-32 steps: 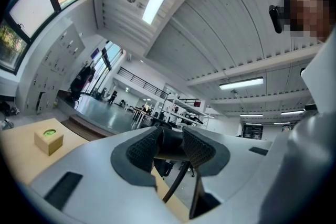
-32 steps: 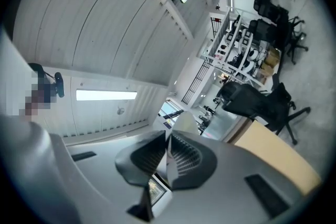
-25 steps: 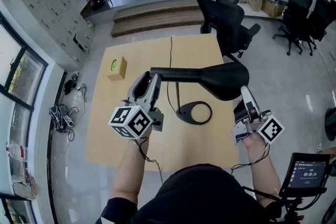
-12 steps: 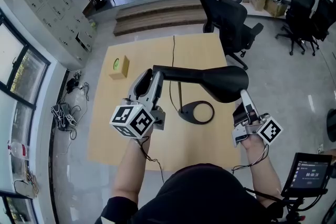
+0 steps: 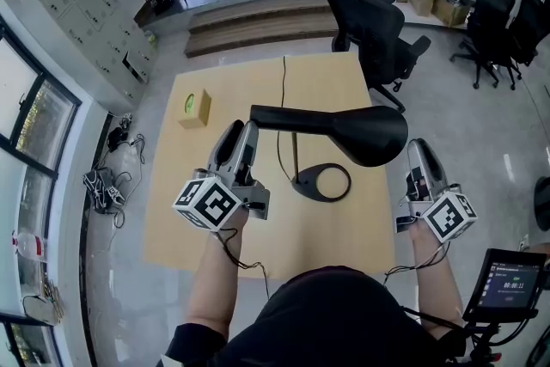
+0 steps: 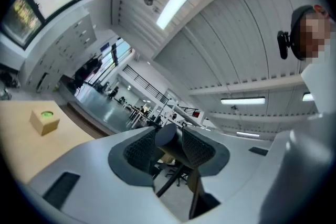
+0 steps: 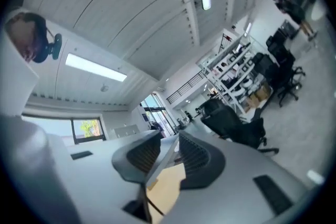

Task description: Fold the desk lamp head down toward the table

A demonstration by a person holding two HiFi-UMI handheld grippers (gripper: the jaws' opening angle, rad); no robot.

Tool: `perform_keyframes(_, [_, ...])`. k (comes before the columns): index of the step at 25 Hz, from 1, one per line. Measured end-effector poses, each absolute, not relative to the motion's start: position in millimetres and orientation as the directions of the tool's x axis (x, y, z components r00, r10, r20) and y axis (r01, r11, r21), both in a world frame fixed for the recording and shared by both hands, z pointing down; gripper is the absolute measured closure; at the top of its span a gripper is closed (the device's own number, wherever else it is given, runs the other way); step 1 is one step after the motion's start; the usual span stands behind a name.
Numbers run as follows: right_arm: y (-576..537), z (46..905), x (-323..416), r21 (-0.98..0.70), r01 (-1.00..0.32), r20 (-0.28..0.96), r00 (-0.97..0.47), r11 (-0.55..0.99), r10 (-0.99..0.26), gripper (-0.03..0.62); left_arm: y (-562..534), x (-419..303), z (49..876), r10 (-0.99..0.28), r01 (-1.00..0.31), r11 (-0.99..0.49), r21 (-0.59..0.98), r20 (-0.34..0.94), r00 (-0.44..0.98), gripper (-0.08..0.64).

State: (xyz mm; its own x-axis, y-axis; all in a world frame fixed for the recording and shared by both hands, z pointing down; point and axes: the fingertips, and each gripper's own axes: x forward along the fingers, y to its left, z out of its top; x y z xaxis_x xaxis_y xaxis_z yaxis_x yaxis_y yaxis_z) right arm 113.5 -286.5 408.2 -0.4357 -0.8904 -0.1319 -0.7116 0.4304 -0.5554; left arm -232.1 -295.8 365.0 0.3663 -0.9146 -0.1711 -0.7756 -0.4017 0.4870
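While the left tool (image 5: 243, 130) clamps the lamp arm (image 5: 292, 118), the right tool (image 5: 420, 150) hangs released, empty, near the lamp head (image 5: 369, 136).

A small cardboard box (image 5: 192, 110) with a green disc on top sits left. Black office chairs (image 5: 374, 26) stand beside low wooden steps (image 5: 258, 20). Cables (image 5: 101, 190) tangle by the window (image 5: 26, 112); a small screen (image 5: 504, 284) glows lower right.

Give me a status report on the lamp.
Left tool clamped on lamp arm. Right tool empty, clear of lamp head. Head level, not folded. No obstruction seen.
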Motion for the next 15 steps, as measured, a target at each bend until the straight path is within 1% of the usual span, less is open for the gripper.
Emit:
perform_keyframes(2, [-290, 398, 121, -0.439, -0.788, -0.123, -0.422, 0.431, -0.898, 0.502, -295, -228, 376, -0.904, -0.732, -0.42, 0.536, -0.174, 0.391, 0.41])
perform_keyframes(4, [-296, 387, 119, -0.329, -0.835, -0.106, -0.432, 0.441, -0.896, 0.502, -294, -222, 383, -0.894, -0.703, -0.434, 0.563, -0.172, 0.414, 0.41])
perform_keyframes(9, [-315, 386, 93, -0.102, -0.879, 0.017, -0.47, 0.466, -0.882, 0.502, -307, -208, 391, -0.881, -0.691, -0.453, 0.564, -0.166, 0.443, 0.41])
perform_keyframes(11, [-316, 390, 85, -0.065, -0.879, 0.052, -0.475, 0.472, -0.878, 0.502, -308, -207, 391, -0.884, -0.697, -0.444, 0.563, -0.15, 0.442, 0.41])
perform_keyframes(15, [-314, 407, 78, -0.091, -0.872, 0.098, -0.489, 0.482, -0.867, 0.502, -302, -208, 392, -0.887, -0.703, -0.434, 0.564, -0.132, 0.443, 0.41])
